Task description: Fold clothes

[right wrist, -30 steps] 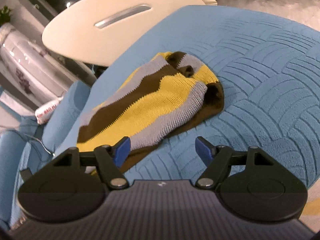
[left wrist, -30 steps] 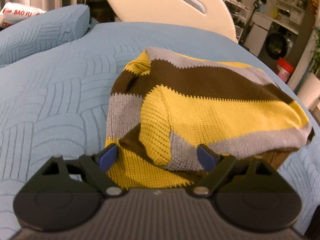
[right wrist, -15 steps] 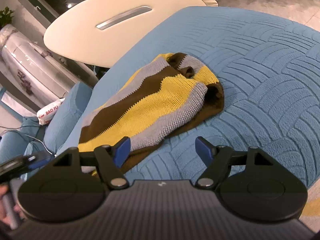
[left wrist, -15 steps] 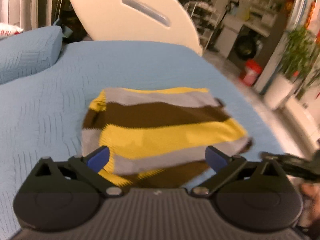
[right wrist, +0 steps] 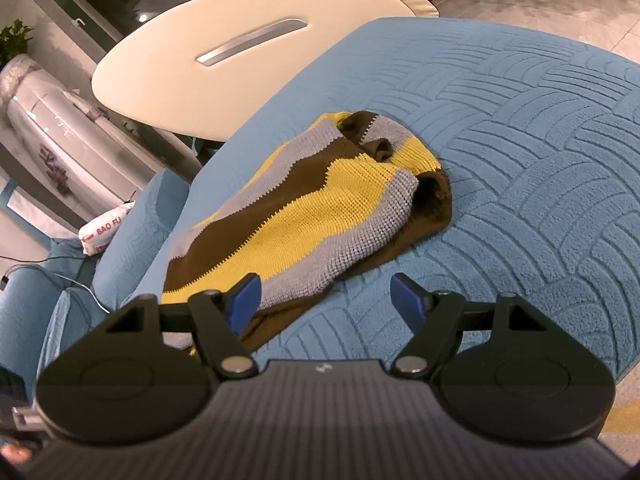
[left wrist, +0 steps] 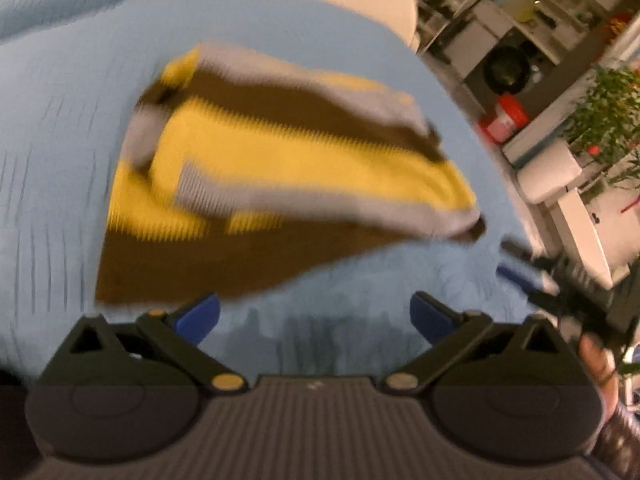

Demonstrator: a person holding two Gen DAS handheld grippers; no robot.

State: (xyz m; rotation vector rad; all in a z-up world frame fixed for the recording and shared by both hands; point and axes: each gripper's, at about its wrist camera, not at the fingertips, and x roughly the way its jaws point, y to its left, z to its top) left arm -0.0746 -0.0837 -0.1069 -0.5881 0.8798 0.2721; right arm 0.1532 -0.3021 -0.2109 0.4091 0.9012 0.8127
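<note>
Jaws: left gripper [left wrist: 315, 316] just opened wide, nothing between; right gripper [right wrist: 325, 300] open too, empty. Striped sweater [right wrist: 320, 216] lies folded mid-bed [right wrist: 540, 152], clear of both. Fold looks abt done; maybe tidy edges, nothing else.

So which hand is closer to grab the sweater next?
Probably the right. The right gripper hangs open with one pad at the sweater's near edge. The left gripper, also open, sits over bare blanket, clear of it.
</note>
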